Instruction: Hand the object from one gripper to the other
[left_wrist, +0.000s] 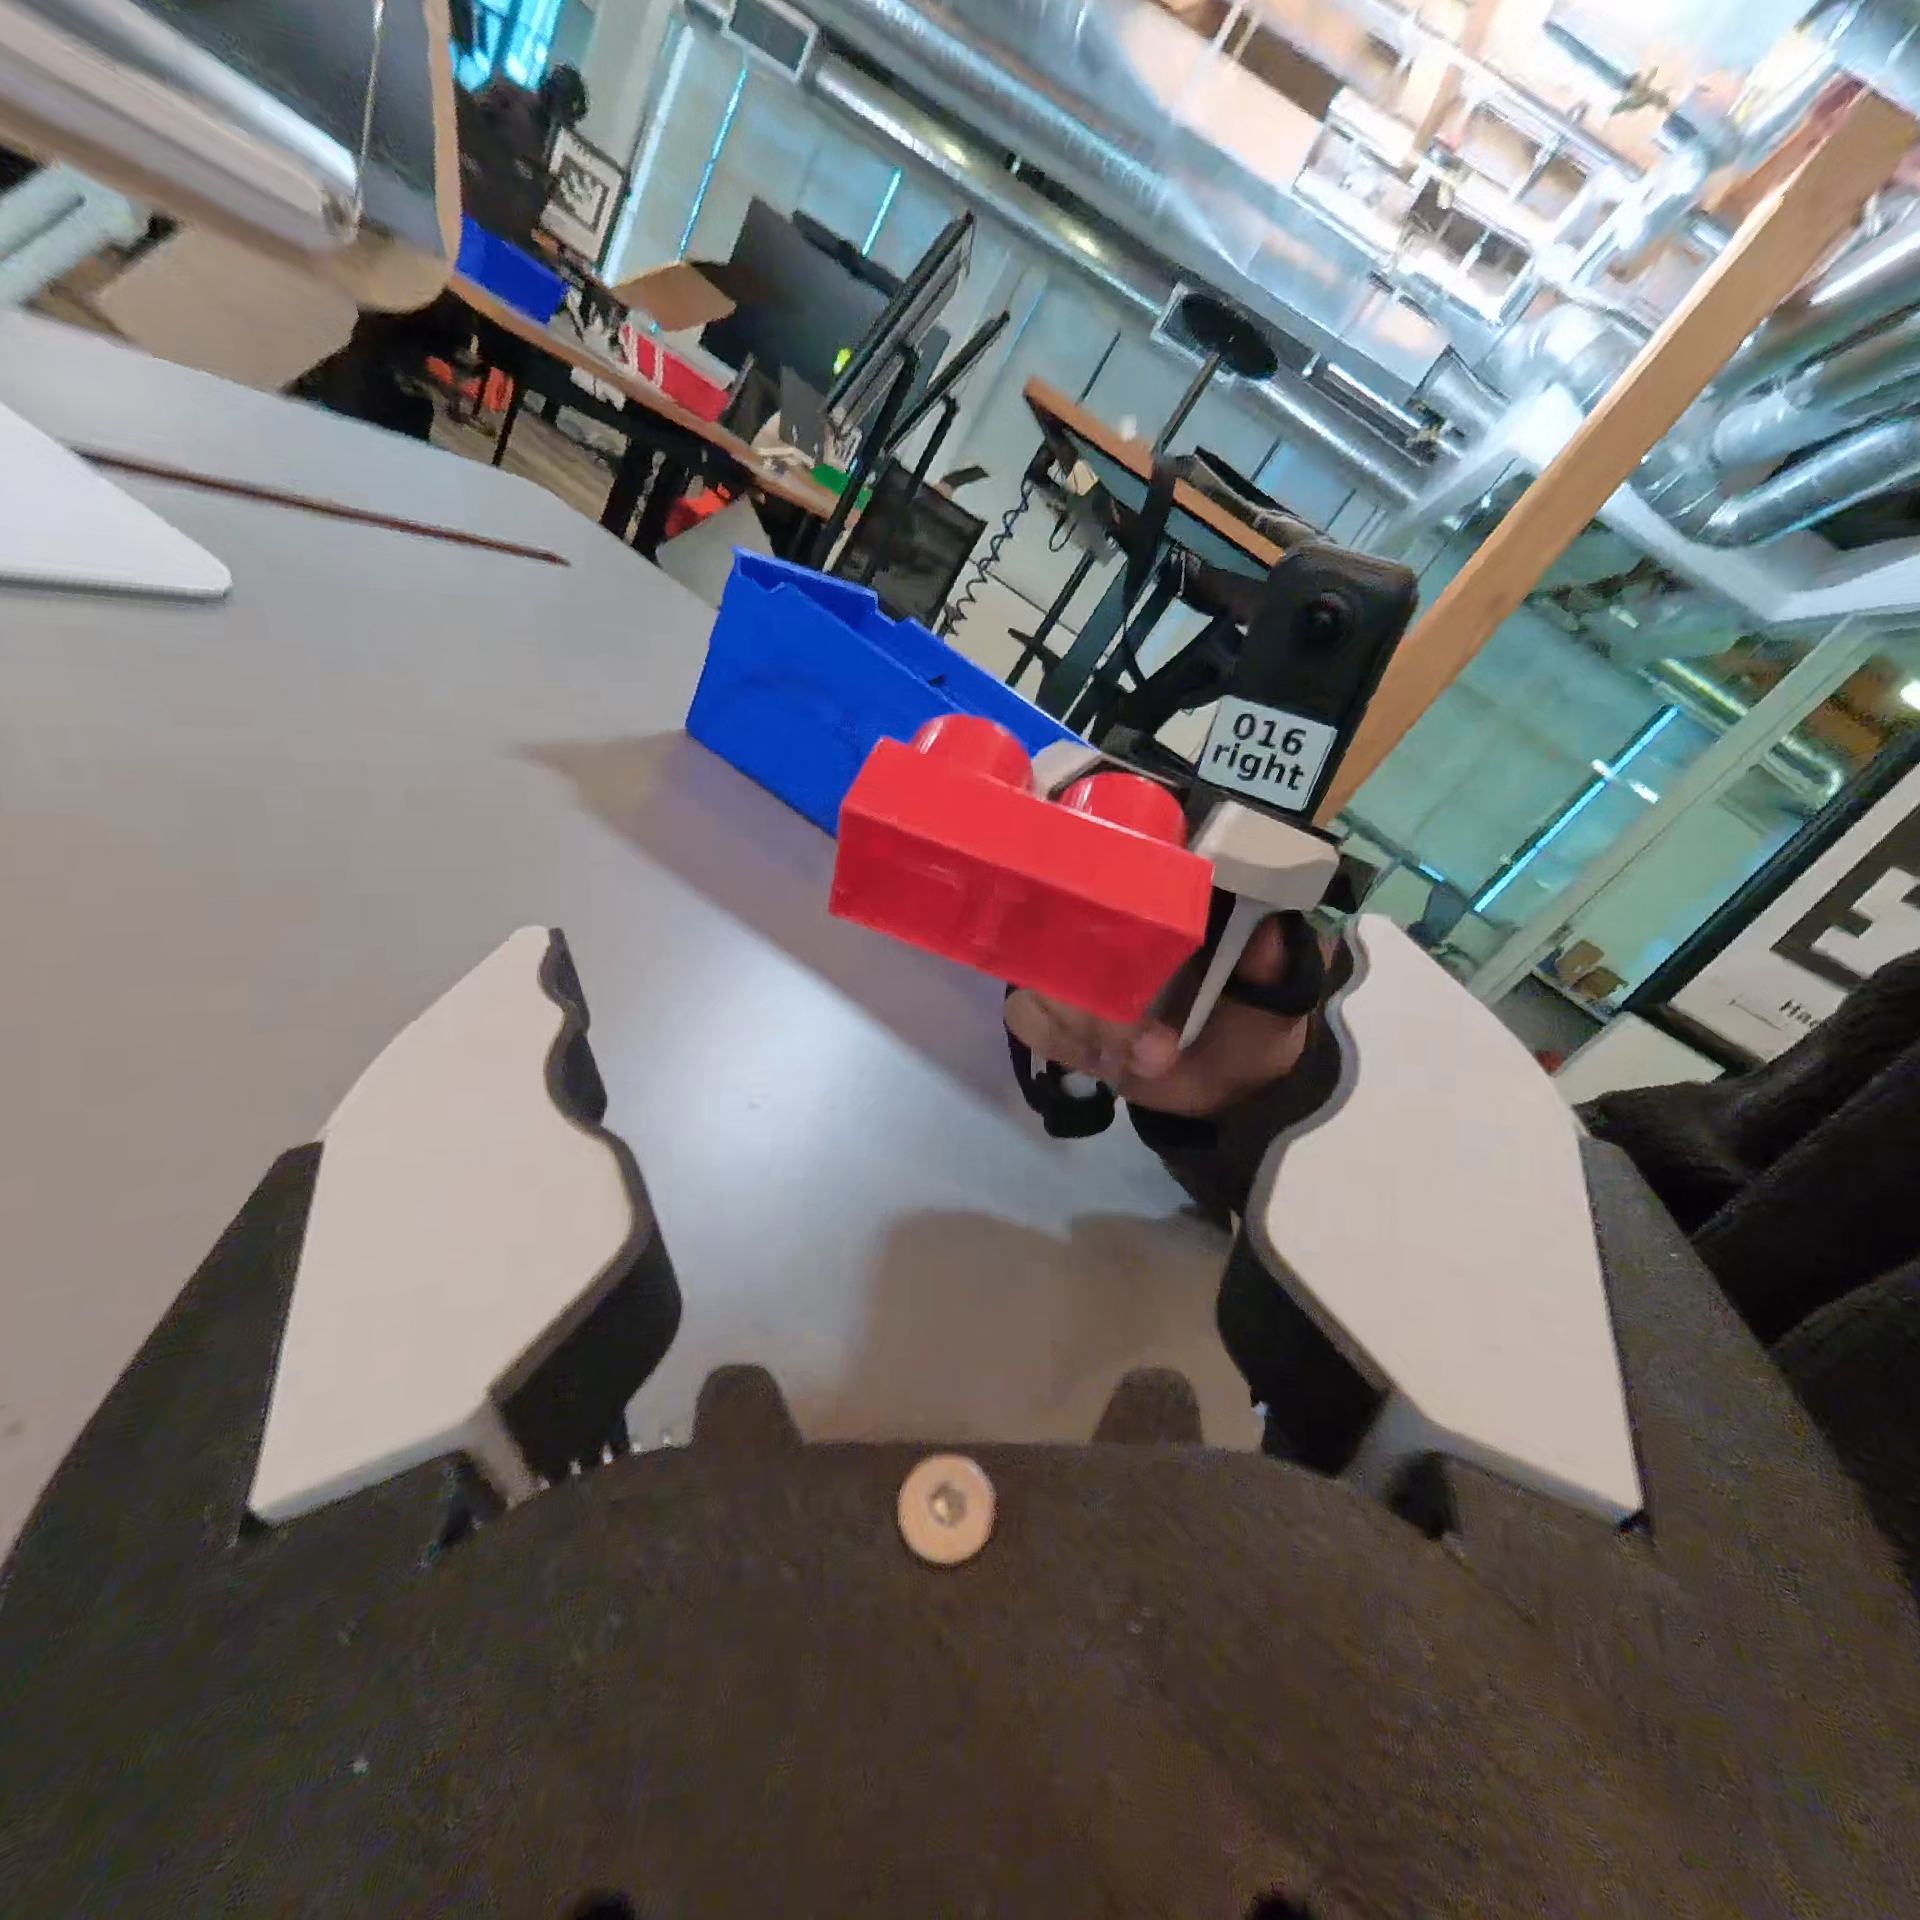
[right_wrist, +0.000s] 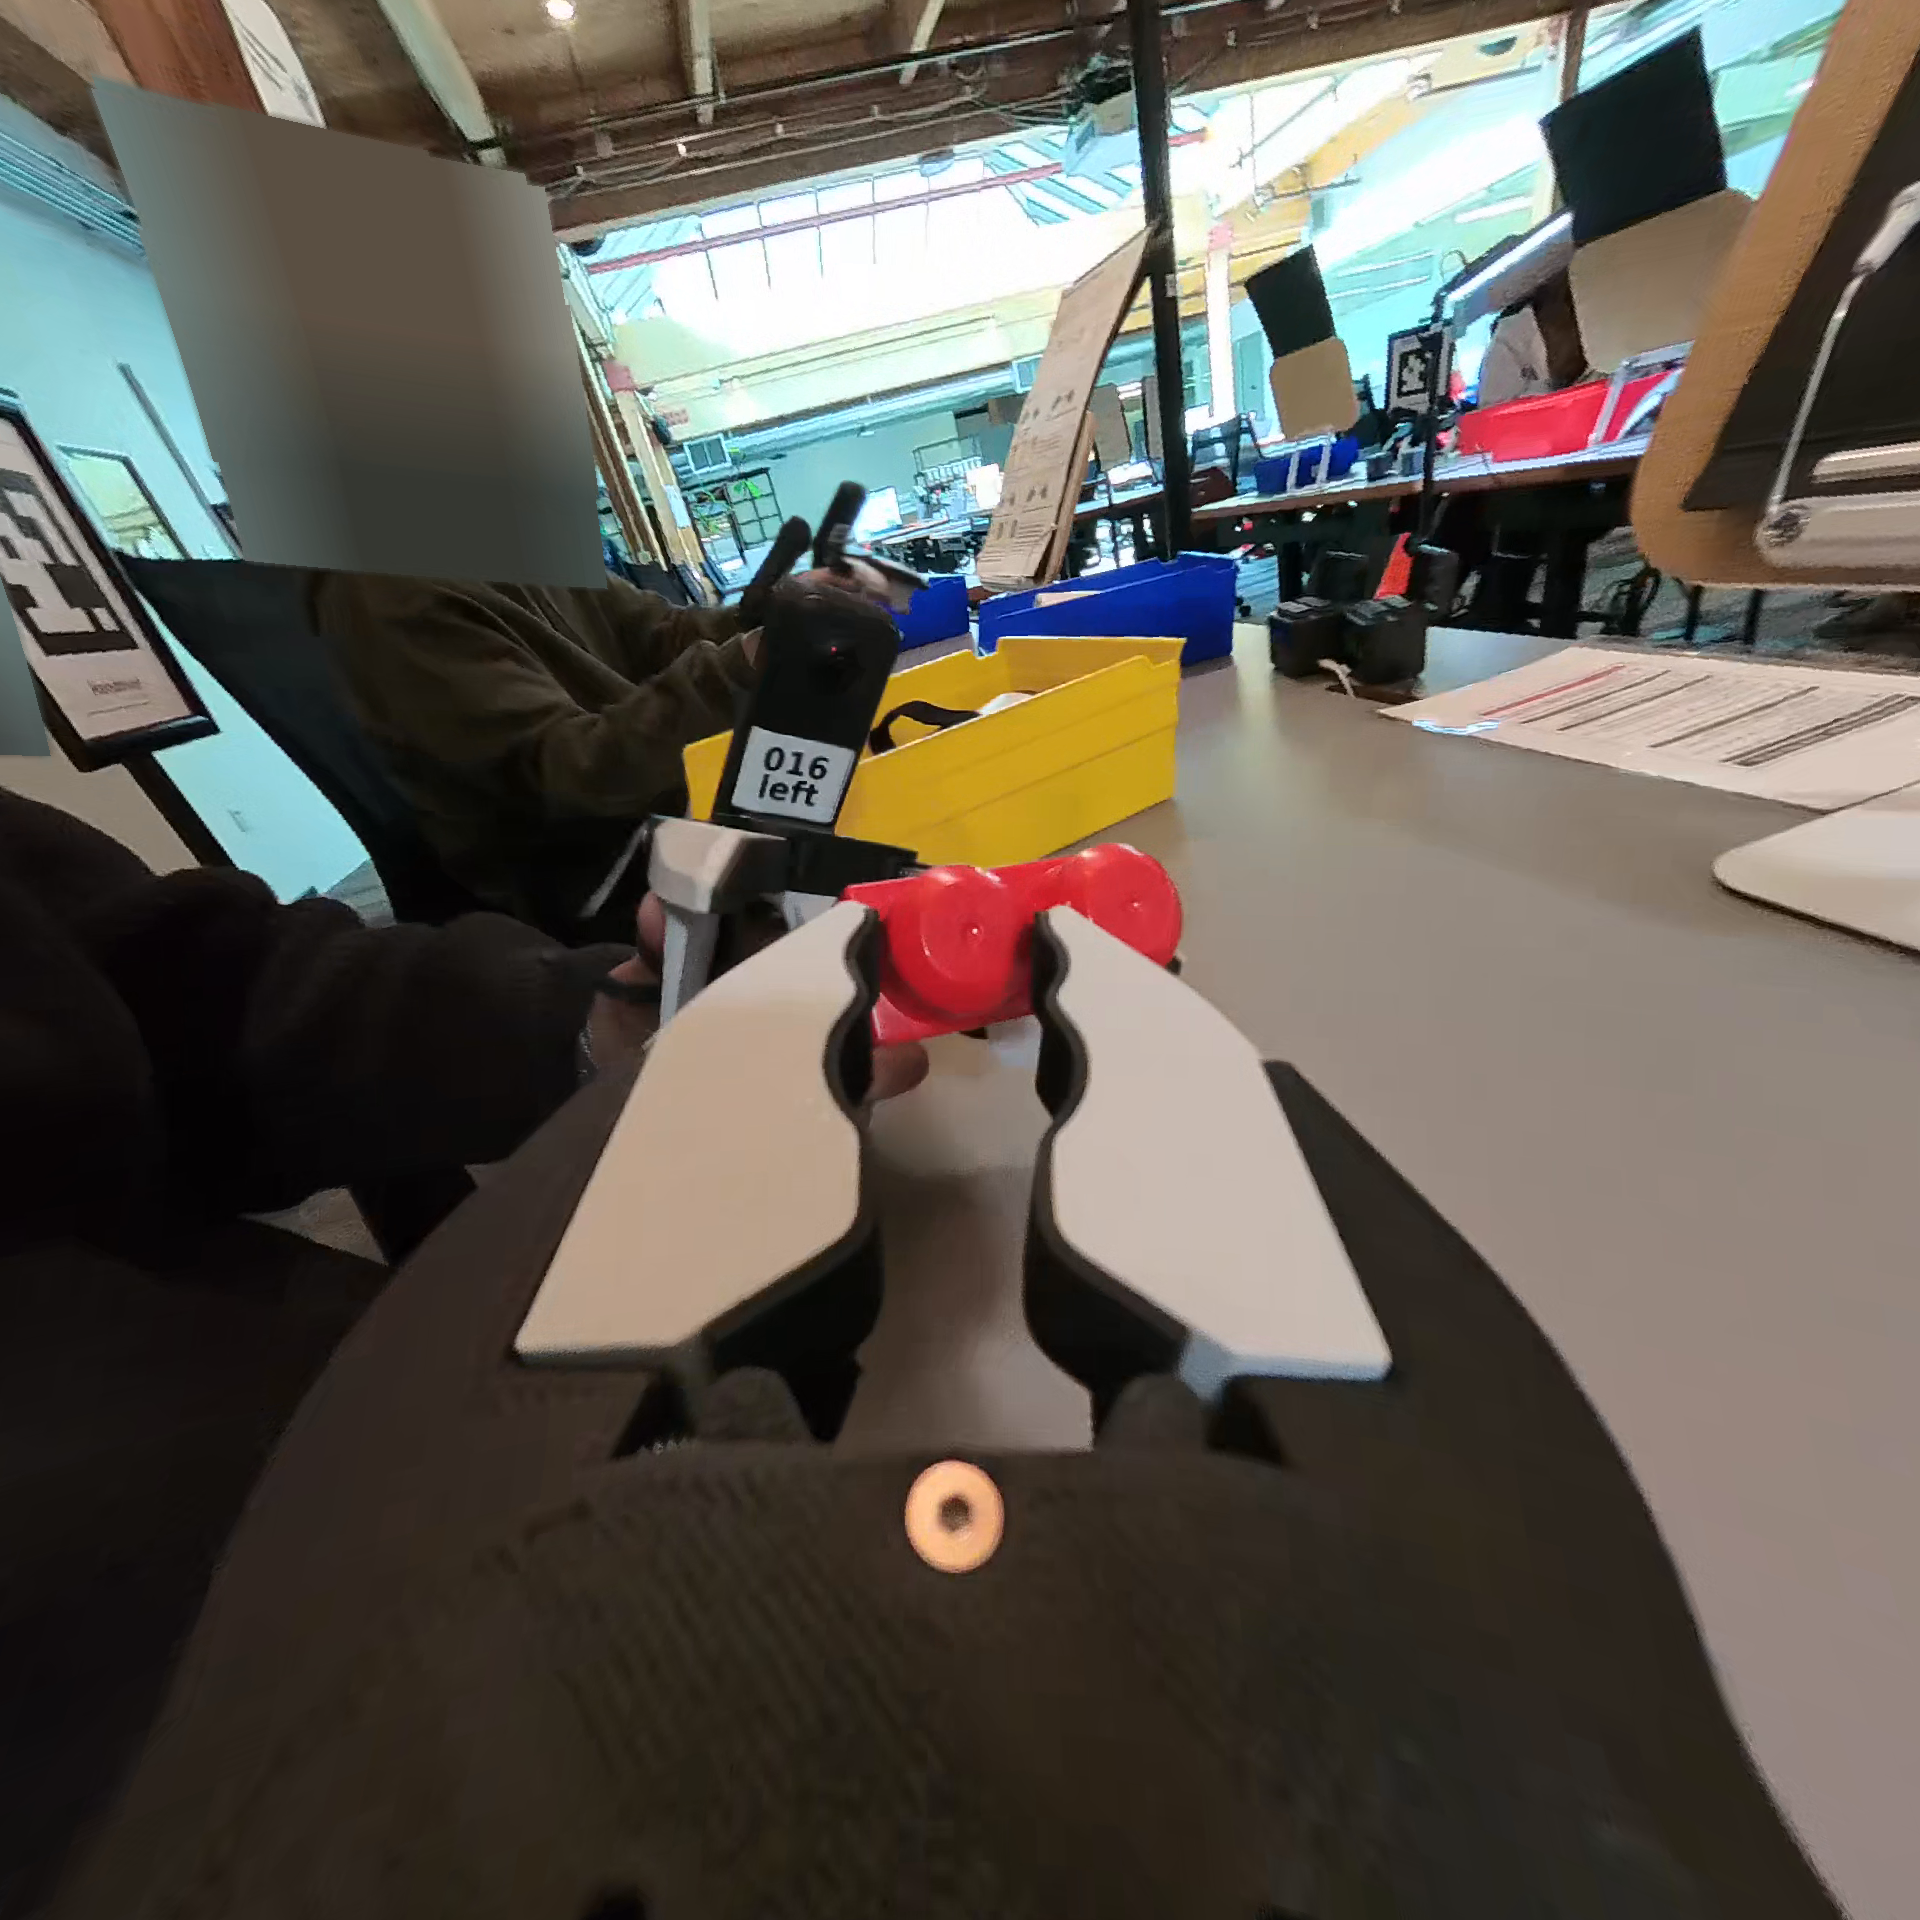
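Above the grey table (left_wrist: 312, 831), the right tongs (right_wrist: 951, 940) grip the red brick (left_wrist: 1013, 899); the left tongs (left_wrist: 951, 961) gape, beside a blue bin (left_wrist: 790, 696).

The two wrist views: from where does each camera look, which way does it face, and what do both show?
Left wrist view: on the left gripper, open and empty; faces the right gripper, the red brick and a blue bin.
Right wrist view: on the right gripper, closed on the red brick; faces the left gripper, a yellow bin and a dark sleeve.
Shared: the brick and the grey table.
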